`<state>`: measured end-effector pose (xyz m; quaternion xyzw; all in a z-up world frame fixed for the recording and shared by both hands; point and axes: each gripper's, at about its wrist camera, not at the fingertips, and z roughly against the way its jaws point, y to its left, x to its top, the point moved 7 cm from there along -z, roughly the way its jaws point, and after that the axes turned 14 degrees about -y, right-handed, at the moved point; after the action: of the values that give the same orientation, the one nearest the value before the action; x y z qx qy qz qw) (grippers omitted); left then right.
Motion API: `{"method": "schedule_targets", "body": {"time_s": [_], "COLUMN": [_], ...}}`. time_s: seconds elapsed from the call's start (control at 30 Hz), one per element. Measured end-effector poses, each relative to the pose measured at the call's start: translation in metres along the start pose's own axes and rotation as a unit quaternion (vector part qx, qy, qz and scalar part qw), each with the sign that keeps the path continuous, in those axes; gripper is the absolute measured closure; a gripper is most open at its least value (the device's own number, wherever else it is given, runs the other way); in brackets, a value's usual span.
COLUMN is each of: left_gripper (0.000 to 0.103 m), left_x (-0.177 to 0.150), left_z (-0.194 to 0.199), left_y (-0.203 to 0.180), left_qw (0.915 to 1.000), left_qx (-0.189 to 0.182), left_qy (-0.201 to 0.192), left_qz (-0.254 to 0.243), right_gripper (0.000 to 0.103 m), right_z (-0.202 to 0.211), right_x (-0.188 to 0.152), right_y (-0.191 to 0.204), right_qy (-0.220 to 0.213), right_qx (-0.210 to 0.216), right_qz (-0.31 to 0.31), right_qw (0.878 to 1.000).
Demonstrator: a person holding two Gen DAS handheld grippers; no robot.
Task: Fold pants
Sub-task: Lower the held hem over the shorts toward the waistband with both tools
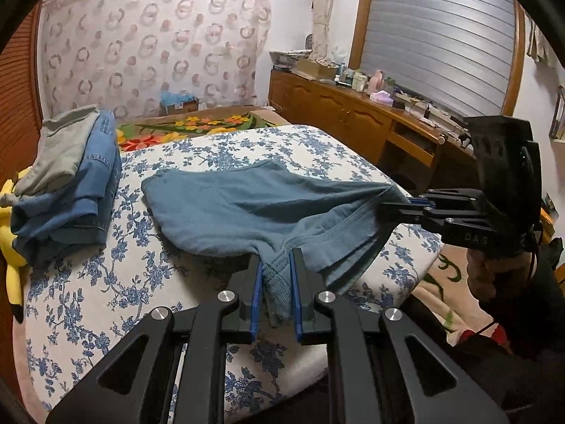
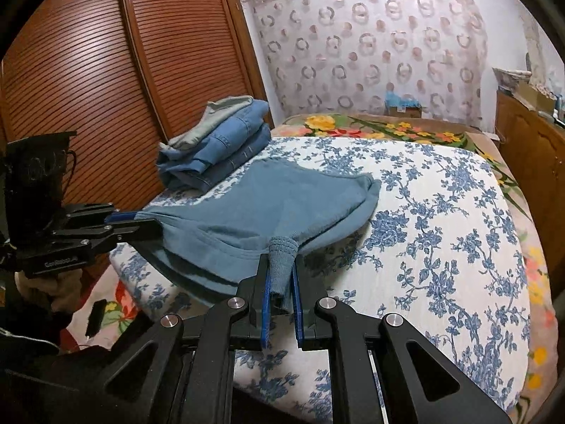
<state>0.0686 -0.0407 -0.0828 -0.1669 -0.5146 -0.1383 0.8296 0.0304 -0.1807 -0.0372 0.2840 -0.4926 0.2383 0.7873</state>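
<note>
Teal-blue pants (image 1: 254,208) lie partly folded on the floral bed (image 1: 106,282), with their near end lifted. My left gripper (image 1: 276,258) is shut on a ribbed cuff of the pants at the near edge. My right gripper (image 1: 392,208) shows at the right of the left wrist view, shut on another bunched part of the pants. In the right wrist view the right gripper (image 2: 280,265) is shut on a ribbed cuff of the pants (image 2: 268,205), and the left gripper (image 2: 148,224) grips the fabric at the left.
A stack of folded jeans and a grey garment (image 1: 67,176) sits at the bed's far left, also in the right wrist view (image 2: 215,141). A yellow plush toy (image 1: 10,247) lies beside it. A wooden dresser with clutter (image 1: 353,106) stands right; slatted wardrobe doors (image 2: 88,88) stand left.
</note>
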Motion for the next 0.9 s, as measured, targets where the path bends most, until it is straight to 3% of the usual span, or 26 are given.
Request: {"method": "schedule_targets", "body": {"time_s": [0.2, 0.67, 0.9], "left_gripper": [0.088, 0.088, 0.087], "left_x": [0.0, 0.035, 0.025], "left_z": [-0.014, -0.069, -0.094], "left_y": [0.016, 0.065, 0.086], "left_qw": [0.9999, 0.9977, 0.9961], "left_qx": [0.014, 0.067, 0.084], "left_qy": [0.007, 0.001, 0.022], "left_qz": [0.002, -0.005, 0.014], "right_gripper": [0.093, 0.093, 0.093], "right_z": [-0.009, -0.092, -0.132], "right_x": [0.002, 0.037, 0.03], "right_y": [-0.006, -0.028, -0.038], "right_qy": [-0.001, -0.018, -0.006], "right_qx": [-0.001, -0.037, -0.047], "right_qz": [-0.006, 0.008, 0.008], "right_qw": [1.0, 0.999, 0.999]}}
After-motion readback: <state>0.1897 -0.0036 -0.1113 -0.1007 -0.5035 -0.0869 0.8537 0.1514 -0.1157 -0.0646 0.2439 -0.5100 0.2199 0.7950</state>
